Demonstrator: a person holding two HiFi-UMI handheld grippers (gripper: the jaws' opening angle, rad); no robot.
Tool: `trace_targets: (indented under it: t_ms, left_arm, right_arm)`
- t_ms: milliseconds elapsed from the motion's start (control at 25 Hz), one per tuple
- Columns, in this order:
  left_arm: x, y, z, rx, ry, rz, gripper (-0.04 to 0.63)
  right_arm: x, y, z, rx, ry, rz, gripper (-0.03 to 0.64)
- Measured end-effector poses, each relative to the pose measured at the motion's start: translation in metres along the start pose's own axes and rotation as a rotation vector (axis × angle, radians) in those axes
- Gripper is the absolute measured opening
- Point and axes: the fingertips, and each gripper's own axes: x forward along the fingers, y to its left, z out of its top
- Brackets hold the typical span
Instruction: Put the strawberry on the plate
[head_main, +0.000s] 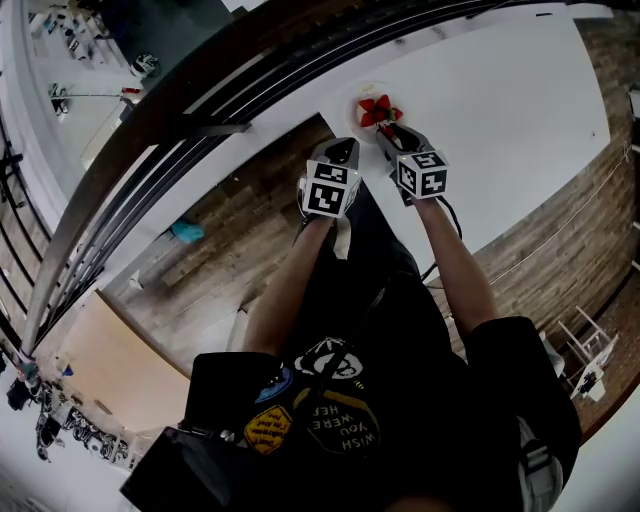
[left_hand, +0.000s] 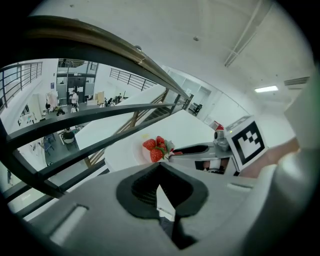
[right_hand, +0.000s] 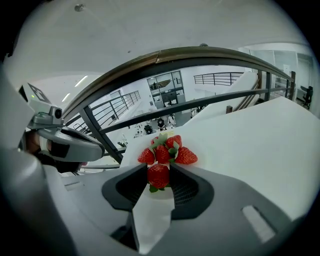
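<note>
A small pale plate (head_main: 366, 96) near the far edge of the white table (head_main: 500, 110) carries several red strawberries (head_main: 378, 110). My right gripper (right_hand: 159, 169) is shut on one more strawberry (right_hand: 158, 176), red with green leaves, and holds it just short of the pile (right_hand: 167, 150). In the head view the right gripper (head_main: 388, 128) reaches the plate's near rim. My left gripper (head_main: 342, 150) hangs beside it at the table's edge, left of the plate. Its jaws (left_hand: 159, 172) are shut with nothing between them. From the left gripper view the pile (left_hand: 156, 148) lies ahead.
A dark railing (head_main: 200, 110) with a wooden top rail runs just beyond the table's left edge, and past it lies a drop to a lower floor. Wood flooring (head_main: 240, 240) lies under my arms. The table stretches away to the right of the plate.
</note>
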Motion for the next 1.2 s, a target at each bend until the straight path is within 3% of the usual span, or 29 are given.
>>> trace_targets:
  t_ms: [520, 840, 960, 1200]
  left_arm:
    - [-0.006, 0.005, 0.003, -0.074, -0.035, 0.0, 0.0]
    - [-0.004, -0.002, -0.008, -0.089, -0.03, -0.018, 0.0]
    - [-0.006, -0.005, -0.01, -0.079, -0.029, -0.021, 0.0]
    - [-0.013, -0.009, -0.01, -0.069, -0.028, -0.028, 0.0]
  right_arm:
    - [0.017, 0.002, 0.002, -0.056, 0.037, -0.005, 0.141]
    - [0.023, 0.005, -0.008, -0.076, 0.061, 0.035, 0.152]
    - [0.02, 0.008, -0.009, -0.102, 0.066, 0.047, 0.201]
    - [0.006, 0.008, -0.003, -0.076, 0.026, 0.017, 0.207]
